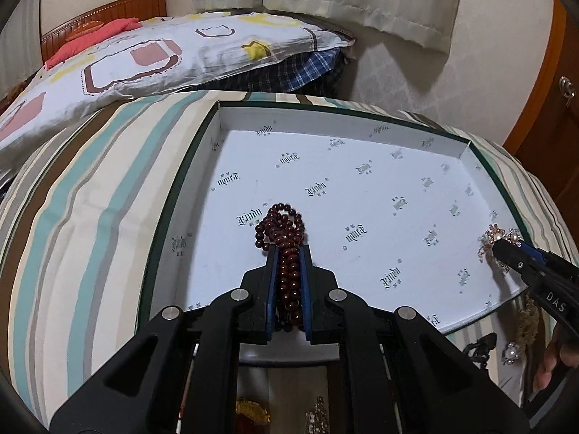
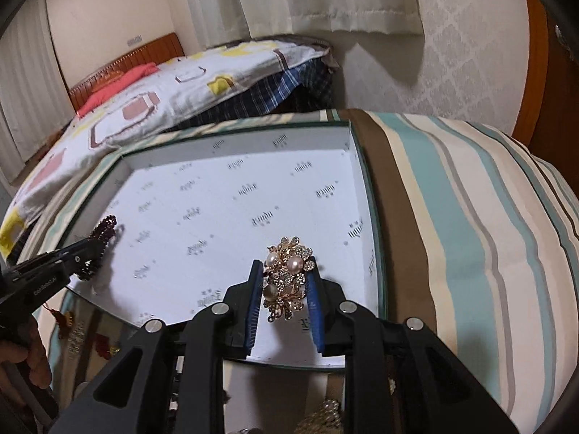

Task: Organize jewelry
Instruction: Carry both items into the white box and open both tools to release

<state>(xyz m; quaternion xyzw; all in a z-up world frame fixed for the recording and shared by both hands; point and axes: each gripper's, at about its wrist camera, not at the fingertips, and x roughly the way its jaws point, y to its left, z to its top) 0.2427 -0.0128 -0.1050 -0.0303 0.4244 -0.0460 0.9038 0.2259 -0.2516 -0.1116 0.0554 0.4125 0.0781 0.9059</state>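
Observation:
My left gripper [image 1: 289, 251] is shut on a dark red bead bracelet [image 1: 284, 228], held over the left part of a shallow white box lid [image 1: 362, 188] with printed logos; it also shows in the right wrist view [image 2: 94, 249]. My right gripper [image 2: 285, 266] is shut on a gold brooch with pearls and rhinestones [image 2: 287, 275], held over the lid's right part [image 2: 253, 195]. In the left wrist view the right gripper [image 1: 506, 249] and brooch [image 1: 501, 238] appear at the lid's right edge.
The lid lies on a striped cloth [image 1: 90, 217] in teal, brown and cream. More jewelry lies near the front edge: a pearl piece [image 1: 511, 352], a gold item [image 1: 253, 412], a red tassel [image 2: 61, 320]. A bed [image 1: 144, 54], curtain and wooden door stand behind.

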